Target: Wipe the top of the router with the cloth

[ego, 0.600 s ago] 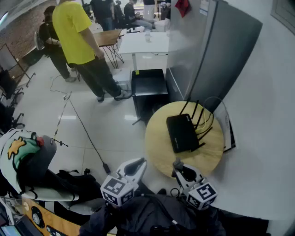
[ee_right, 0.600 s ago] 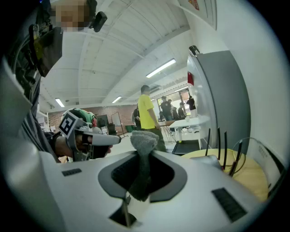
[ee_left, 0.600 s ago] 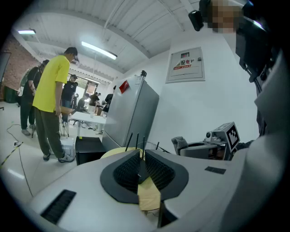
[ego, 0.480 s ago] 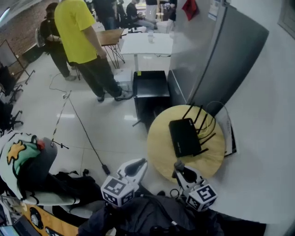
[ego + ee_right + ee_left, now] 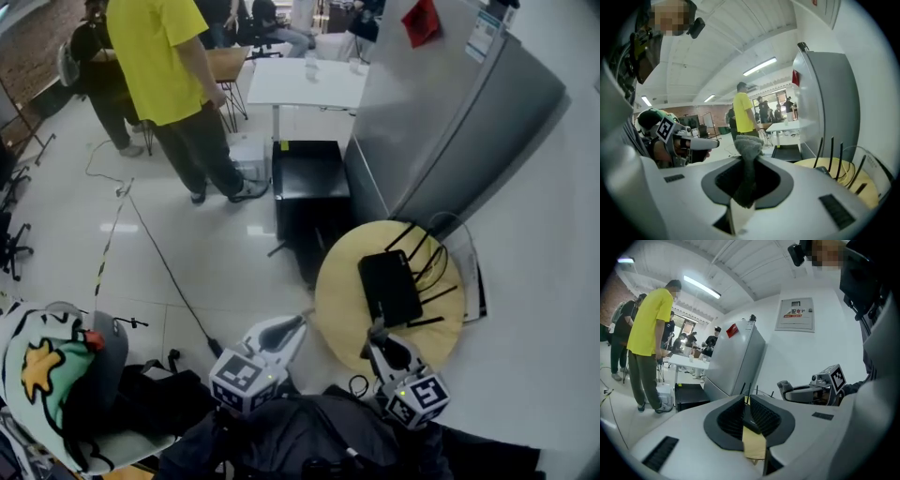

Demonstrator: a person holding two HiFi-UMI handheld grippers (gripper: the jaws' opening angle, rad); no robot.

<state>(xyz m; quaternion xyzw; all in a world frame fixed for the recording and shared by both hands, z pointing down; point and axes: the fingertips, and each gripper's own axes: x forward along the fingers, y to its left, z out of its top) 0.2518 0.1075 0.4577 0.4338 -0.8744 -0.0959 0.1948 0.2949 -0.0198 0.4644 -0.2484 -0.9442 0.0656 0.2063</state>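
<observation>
Wood table (image 5: 339,292) with router (image 5: 389,287) beside fridge (image 5: 441,112), right gripper (image 5: 380,337) clamping cloth (image 5: 749,146), left gripper (image 5: 295,325) closed

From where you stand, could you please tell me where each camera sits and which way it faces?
Head view: on the person's head, looking steeply down at the round table and router; the left gripper, right gripper and dark-clothed torso show below.
Left gripper view: on the left gripper, looking along its closed jaws toward the router and fridge; right gripper at right.
Right gripper view: on the right gripper, looking along jaws clamped on the cloth; left gripper at left.
Shared: each gripper view shows the other gripper; all show the router.
</observation>
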